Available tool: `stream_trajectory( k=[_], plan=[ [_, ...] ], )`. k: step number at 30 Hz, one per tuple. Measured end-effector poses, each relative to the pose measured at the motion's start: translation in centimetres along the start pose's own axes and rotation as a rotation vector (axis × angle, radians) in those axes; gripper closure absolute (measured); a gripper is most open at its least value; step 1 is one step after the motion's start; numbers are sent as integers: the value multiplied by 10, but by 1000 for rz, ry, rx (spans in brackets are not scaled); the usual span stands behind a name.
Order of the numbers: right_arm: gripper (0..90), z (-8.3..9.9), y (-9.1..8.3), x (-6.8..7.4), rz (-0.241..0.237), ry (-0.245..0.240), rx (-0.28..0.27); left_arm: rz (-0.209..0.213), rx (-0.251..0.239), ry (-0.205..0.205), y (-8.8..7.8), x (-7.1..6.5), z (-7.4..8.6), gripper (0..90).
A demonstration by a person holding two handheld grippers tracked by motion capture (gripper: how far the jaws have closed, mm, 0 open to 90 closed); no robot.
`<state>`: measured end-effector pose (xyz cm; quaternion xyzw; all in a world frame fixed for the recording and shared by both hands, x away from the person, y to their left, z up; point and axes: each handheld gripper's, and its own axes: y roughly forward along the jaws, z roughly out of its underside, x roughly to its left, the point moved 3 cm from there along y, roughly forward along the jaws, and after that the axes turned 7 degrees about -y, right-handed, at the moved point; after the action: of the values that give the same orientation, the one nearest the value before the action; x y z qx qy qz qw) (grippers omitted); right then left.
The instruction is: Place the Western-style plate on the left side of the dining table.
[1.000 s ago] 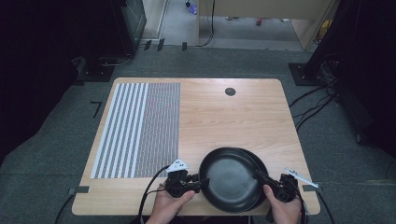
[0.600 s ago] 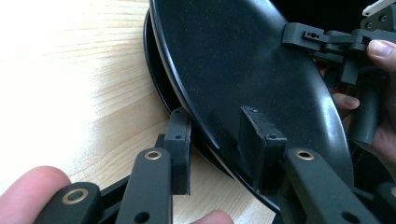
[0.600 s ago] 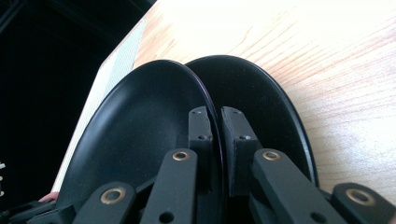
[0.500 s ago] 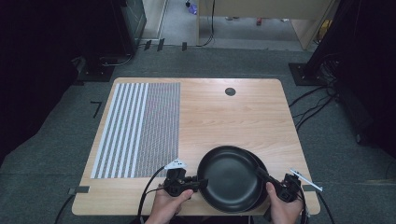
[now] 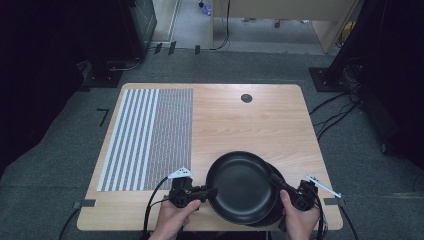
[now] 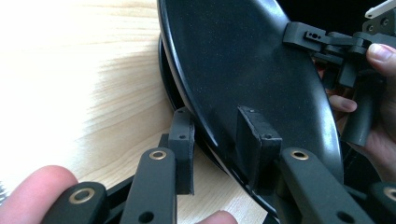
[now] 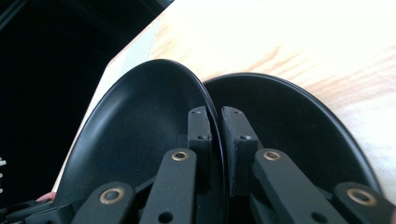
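Top black plate (image 5: 243,186) is being clamped at its left rim by the left hand-held gripper (image 5: 209,190), w/ jaws having just been closing, & at its right rim by the right hand-held gripper (image 5: 274,178). It's being held over a lower black plate (image 7: 289,121) at the worktop's (image 5: 240,125) near right; striped mat (image 5: 150,137) is lying at left.

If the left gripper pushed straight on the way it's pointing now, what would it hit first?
The left gripper is already clamped on the rim of the top black plate, so it would push that plate. Beyond it, roughly in line, is the right gripper on the opposite rim; depth is uncertain.
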<state>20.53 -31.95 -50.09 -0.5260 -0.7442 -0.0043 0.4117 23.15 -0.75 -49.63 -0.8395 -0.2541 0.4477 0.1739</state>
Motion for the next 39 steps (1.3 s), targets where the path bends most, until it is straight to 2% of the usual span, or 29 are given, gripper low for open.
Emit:
stream_trajectory(
  k=[9, 13, 14, 15, 18, 19, 23, 27, 29, 31, 33, 39],
  plan=[
    [837, -10, 16, 21, -27, -19, 5, -21, -33, -3, -21, 7, -12, 691],
    [837, -18, 29, 38, -43, -49, 6, -28, -57, -10, -34, 13, -18, 692],
    [837, -18, 29, 38, -43, -49, 6, -30, -63, -12, -37, 14, -20, 692],
    [837, -20, 35, 46, -52, -54, 11, -36, -73, -16, -44, 18, -23, 693],
    [837, -23, 42, 53, -59, -61, 16, -41, -83, -19, -50, 22, -26, 692],
    [838, -25, 49, 60, -69, -70, 22, -43, -88, -23, -55, 24, -27, 692],
    [838, -27, 60, 69, -76, -81, 32, -58, -101, -38, -68, 35, -33, 692],
    [838, -29, 80, 87, -96, -93, 51, -73, -123, -48, -81, 45, -37, 690],
    [838, -29, 83, 90, -99, -92, 52, -84, -136, -51, -88, 48, -39, 689],
    [838, -29, 95, 100, -115, -89, 62, -97, -151, -53, -97, 55, -42, 689],
    [839, -29, 98, 102, -119, -92, 63, -103, -156, -53, -101, 58, -43, 689],
    [840, -28, 124, 126, -135, -111, 88, -122, -175, -77, -118, 76, -49, 688]
  ],
)
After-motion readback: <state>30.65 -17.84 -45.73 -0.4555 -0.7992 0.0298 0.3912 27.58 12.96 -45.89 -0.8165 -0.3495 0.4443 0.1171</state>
